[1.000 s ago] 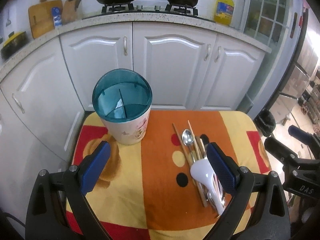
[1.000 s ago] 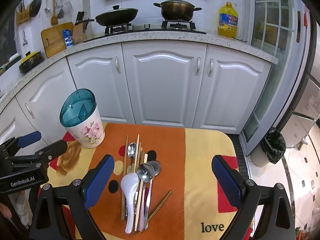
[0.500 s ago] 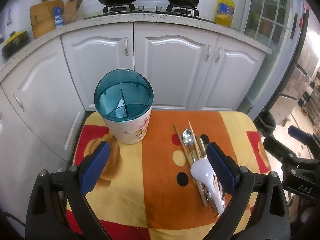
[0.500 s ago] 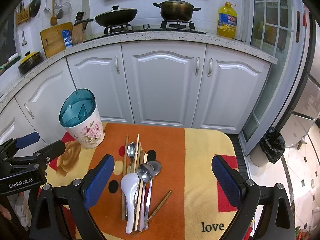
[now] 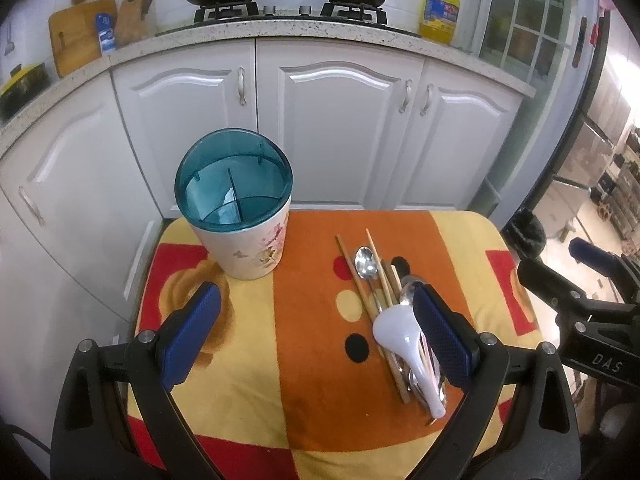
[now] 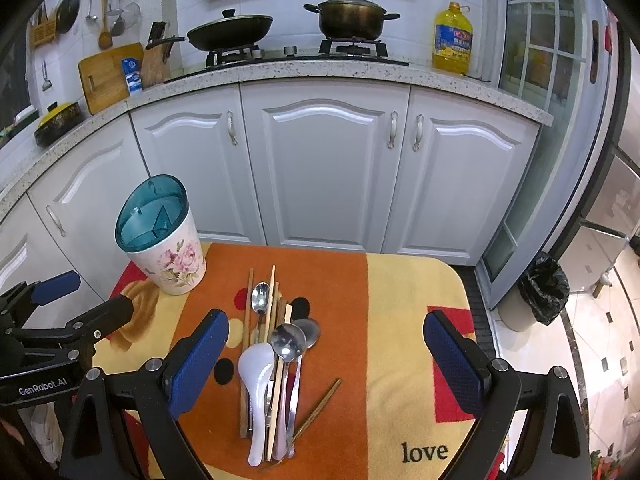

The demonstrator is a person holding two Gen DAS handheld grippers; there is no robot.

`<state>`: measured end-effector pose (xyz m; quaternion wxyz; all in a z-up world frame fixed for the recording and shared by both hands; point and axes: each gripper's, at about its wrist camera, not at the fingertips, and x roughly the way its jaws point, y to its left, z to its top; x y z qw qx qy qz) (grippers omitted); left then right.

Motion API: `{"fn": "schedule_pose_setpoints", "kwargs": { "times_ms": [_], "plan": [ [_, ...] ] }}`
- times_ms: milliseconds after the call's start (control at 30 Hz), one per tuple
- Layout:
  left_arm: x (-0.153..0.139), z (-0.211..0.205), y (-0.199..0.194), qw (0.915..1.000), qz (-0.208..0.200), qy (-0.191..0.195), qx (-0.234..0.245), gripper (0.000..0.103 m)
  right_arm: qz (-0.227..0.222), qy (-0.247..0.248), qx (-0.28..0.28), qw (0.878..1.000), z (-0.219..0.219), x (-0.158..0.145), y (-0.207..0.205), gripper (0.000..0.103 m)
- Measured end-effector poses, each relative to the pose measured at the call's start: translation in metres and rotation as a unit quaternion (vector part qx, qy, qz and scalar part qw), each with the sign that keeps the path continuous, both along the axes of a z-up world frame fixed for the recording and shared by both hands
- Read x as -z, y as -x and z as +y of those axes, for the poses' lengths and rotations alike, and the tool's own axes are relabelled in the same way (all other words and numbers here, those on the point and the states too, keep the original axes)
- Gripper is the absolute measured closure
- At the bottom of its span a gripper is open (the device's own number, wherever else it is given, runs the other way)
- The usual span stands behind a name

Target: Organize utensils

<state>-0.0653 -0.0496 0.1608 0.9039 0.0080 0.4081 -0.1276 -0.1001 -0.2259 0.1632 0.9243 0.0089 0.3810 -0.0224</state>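
- The utensil holder (image 6: 160, 240) stands upright at the worktop's (image 6: 400, 300) far left.
- The utensils (image 6: 272, 352) lie bundled right of it, nearer the front.
- Cabinets (image 6: 324, 168) stand behind.

wok (image 6: 230, 32) | pot (image 6: 352, 14) | oil bottle (image 6: 452, 38) | cutting board (image 6: 106, 76) | bin (image 6: 544, 292)

- My left gripper (image 5: 316, 330) and right gripper (image 6: 326, 354) wore blue textured pads on black frames.
- The holder (image 6: 166, 258) was cream with pink roses, its insert teal.
- The cloth (image 6: 400, 320) showed orange, yellow and red blocks with black dots.
- The ladle-shaped spoon (image 6: 256, 376) was white.
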Motion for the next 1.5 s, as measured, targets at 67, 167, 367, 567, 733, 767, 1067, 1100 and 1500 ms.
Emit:
{"fn": "schedule_pose_setpoints", "kwargs": {
  "times_ms": [67, 167, 367, 567, 733, 767, 1067, 1100, 1500],
  "plan": [
    [0.001, 0.001, 0.0, 1.0, 0.002, 0.003, -0.001, 0.006, 0.002, 0.001, 0.001, 1.0, -0.001, 0.001, 0.0, 0.006],
    [0.001, 0.002, 0.0, 1.0, 0.0, 0.005, -0.004, 0.006, 0.003, 0.002, 0.003, 1.0, -0.001, 0.002, -0.001, 0.006],
    [0.001, 0.004, 0.001, 0.9997, -0.008, 0.021, -0.004, 0.006, 0.003, 0.005, 0.003, 1.0, -0.001, 0.002, -0.003, 0.006],
    [0.004, 0.003, 0.001, 0.9999, -0.003, 0.014, 0.0, 0.006, 0.007, 0.005, 0.001, 1.0, -0.001, 0.005, -0.005, 0.006],
    [0.008, 0.001, -0.001, 0.9999, 0.009, 0.015, -0.002, 0.006, 0.01, 0.006, -0.002, 1.0, 0.0, 0.008, -0.006, 0.006],
    [0.009, 0.001, -0.002, 0.9998, 0.012, 0.015, -0.003, 0.006, 0.011, 0.006, -0.001, 1.0, 0.0, 0.009, -0.006, 0.006],
    [0.021, -0.004, -0.004, 0.9997, 0.024, 0.001, 0.005, 0.006, 0.024, 0.003, -0.001, 1.0, -0.004, 0.017, -0.008, 0.006],
    [0.022, -0.005, -0.004, 0.9997, 0.025, -0.001, 0.006, 0.006, 0.025, 0.002, -0.001, 1.0, -0.004, 0.018, -0.009, 0.006],
    [0.036, -0.01, -0.004, 0.9993, 0.033, -0.012, 0.008, 0.006, 0.037, 0.004, -0.006, 0.999, -0.004, 0.025, -0.011, 0.006]
  ]
}}
